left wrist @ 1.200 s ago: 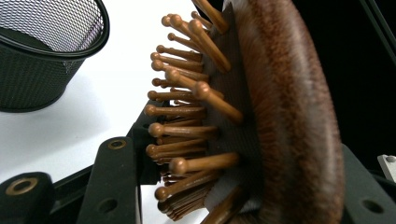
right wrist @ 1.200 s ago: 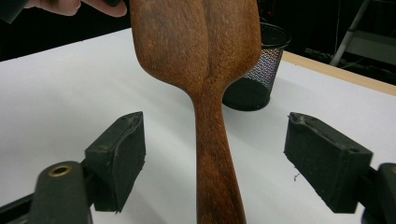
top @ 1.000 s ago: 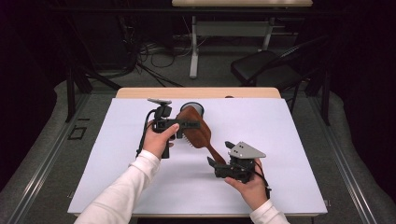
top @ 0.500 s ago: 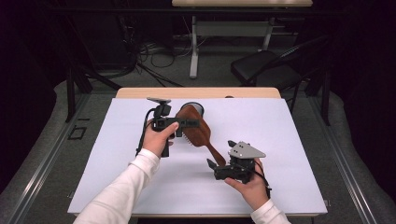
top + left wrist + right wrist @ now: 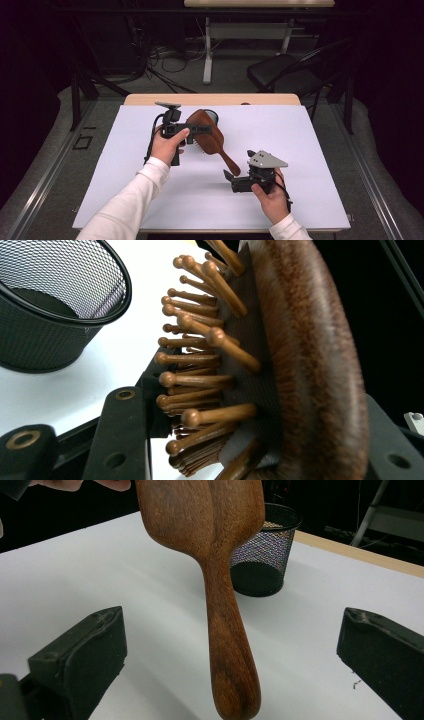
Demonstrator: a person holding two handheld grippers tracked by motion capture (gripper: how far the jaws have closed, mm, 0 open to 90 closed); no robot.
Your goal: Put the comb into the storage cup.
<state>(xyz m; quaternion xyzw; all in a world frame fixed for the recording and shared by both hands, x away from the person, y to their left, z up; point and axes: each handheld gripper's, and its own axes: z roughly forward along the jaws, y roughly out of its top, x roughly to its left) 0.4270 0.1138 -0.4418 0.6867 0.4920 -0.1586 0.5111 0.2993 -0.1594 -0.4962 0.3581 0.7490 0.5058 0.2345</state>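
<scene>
So the brush (image 5: 207,134) is kept clamped by its head in the left hand-held gripper (image 5: 197,129), mid-frame, above the bench (image 5: 310,150). The right hand-held gripper (image 5: 227,176) has just been opened wide, handle left free between its jaws: handover looks done, cup (image 5: 265,550) probably next.

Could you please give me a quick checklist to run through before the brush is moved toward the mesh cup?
1. Left gripper clamped on the hairbrush head, back against one jaw and bristles against the other: ok.
2. Right gripper free of the handle; its jaws have just been opening and stand apart on either side of it, not touching: ok.
3. Brush lifted off the white table: ok, seen in the right gripper view.
4. Mesh cup upright: ok.
5. Cup empty: cannot tell, only part of the inside shows.
6. Path between brush and cup unobstructed: ok.
</scene>
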